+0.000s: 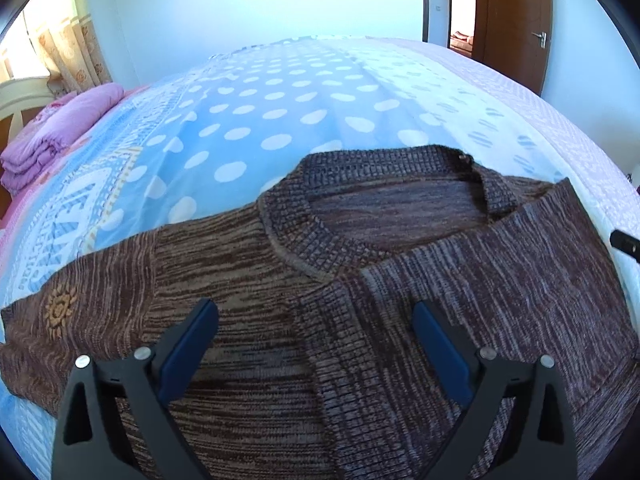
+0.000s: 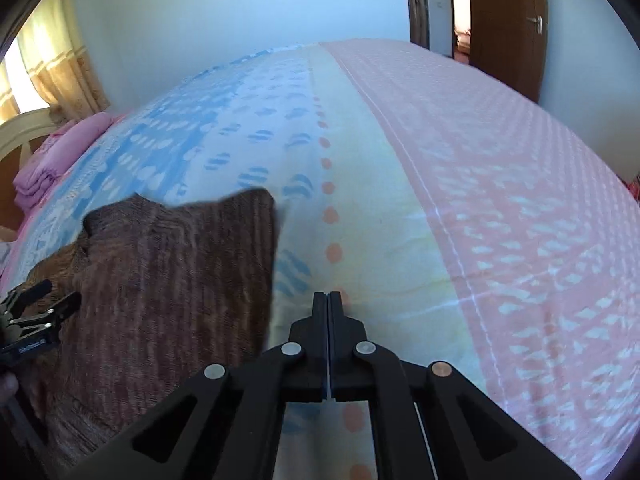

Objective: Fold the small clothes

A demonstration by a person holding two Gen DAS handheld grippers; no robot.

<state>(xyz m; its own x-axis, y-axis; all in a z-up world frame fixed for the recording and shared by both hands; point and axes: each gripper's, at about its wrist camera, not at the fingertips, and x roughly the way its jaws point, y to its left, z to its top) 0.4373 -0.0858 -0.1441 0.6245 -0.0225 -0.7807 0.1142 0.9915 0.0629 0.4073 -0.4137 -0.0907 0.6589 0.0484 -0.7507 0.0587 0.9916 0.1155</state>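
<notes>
Brown knit, a small sweater (image 1: 360,280), lies face up on the bed (image 1: 280,120), its ribbed collar (image 1: 320,236) toward the far side and one panel already laid across the chest, a seam running down the middle. We judge the fold to be partly made: the right side looks turned in, while the left sleeve (image 1: 80,320), marked with a small gold sun motif (image 1: 61,309), reaches out flat to the left. Our left gripper (image 1: 316,340) hovers just above the sweater's lower chest, jaws wide apart, holding nothing. Our right gripper (image 2: 328,304) sits off the garment altogether, jaws pressed together and empty as far as we can see, over the pale yellow stripe of the sheet (image 2: 380,220), with the sweater's folded edge (image 2: 272,280) just beside it to the left. In our reading, the next move calls for the left gripper to travel out to the free sleeve, pinch the knit near the cuff and carry it across the chest; the right would need to open and steady the fold. A folded pink quilt (image 1: 52,140) rests at the bed's far left, and a brown door (image 1: 516,20) stands ajar beyond.
</notes>
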